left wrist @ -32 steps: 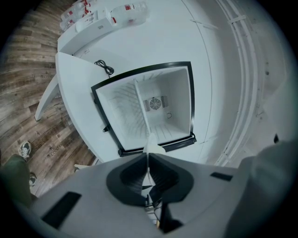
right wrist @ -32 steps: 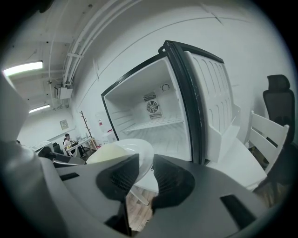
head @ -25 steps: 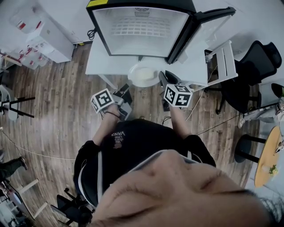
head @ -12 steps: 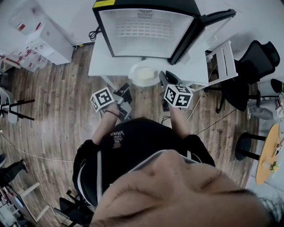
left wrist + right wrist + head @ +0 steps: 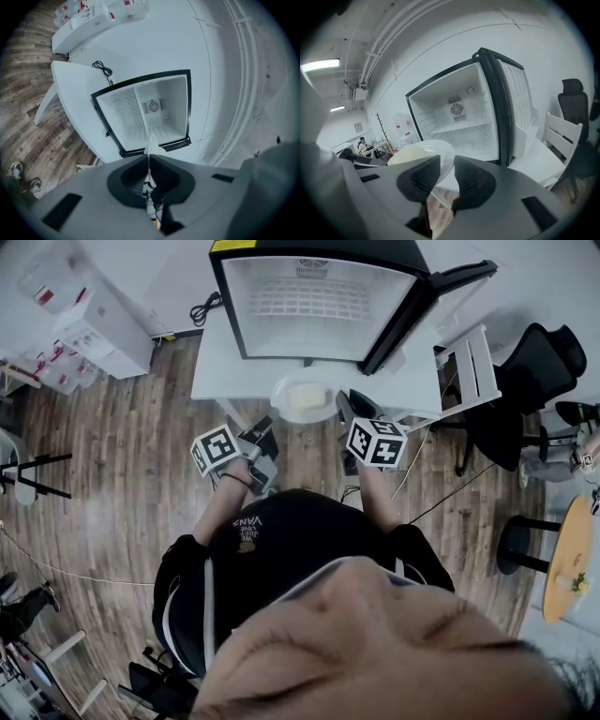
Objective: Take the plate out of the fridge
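Note:
A white plate with a pale cream middle hangs just in front of the open, empty fridge, over the edge of the white table. My left gripper is shut on its near-left rim. The left gripper view shows the plate edge-on as a thin white sliver between the jaws of that gripper. My right gripper is shut on the right rim. In the right gripper view the plate runs between the pads of that gripper, with the fridge behind.
The fridge door stands swung open to the right. A white chair and a black office chair are right of the table. A black cable lies left of the fridge. White cabinets stand at the far left.
Both grippers and the plate keep almost the same place. The head view has shifted slightly, so the fridge and table sit a little further right in it.

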`<state>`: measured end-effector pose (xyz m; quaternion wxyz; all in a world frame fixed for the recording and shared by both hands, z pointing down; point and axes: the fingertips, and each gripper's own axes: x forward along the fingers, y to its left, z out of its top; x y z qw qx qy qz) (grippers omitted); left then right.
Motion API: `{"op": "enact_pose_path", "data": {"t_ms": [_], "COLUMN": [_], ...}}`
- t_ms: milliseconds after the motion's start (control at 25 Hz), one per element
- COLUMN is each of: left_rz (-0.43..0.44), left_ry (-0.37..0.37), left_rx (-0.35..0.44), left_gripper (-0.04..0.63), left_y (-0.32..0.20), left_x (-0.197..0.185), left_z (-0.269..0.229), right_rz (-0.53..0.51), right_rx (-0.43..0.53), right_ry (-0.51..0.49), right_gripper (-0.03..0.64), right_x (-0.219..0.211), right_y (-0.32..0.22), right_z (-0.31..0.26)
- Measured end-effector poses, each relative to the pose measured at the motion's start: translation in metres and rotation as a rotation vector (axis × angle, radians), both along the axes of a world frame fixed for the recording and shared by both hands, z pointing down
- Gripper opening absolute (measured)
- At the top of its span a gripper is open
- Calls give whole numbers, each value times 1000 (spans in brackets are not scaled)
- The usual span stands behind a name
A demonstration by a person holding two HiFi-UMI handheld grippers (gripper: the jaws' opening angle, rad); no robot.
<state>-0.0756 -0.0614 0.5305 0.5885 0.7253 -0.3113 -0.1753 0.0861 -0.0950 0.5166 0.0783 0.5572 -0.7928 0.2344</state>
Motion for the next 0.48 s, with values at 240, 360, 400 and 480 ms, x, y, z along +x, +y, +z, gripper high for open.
{"op": "enact_pose_path", "data": {"t_ms": [240, 360, 400, 480], "left_rz": [16, 21, 23, 28], "left_ry": [3, 5, 5, 6], "left_rx": [-4, -9, -9, -9], "left_gripper": [28, 28, 28, 28], "left_y": [4, 5, 5, 6], "left_x": [-7, -10, -10, -12], "left_z": [1, 3, 3, 3], "right_rz": [14, 18, 21, 25], "right_rx": [-1, -5, -6, -8], "right_ry": [11, 15, 14, 14], "right_gripper": [101, 100, 100, 100], "right_x": [-8, -9, -10, -12], "right_y": [6, 8, 8, 9], "right_z": [0, 1, 2, 2]}}
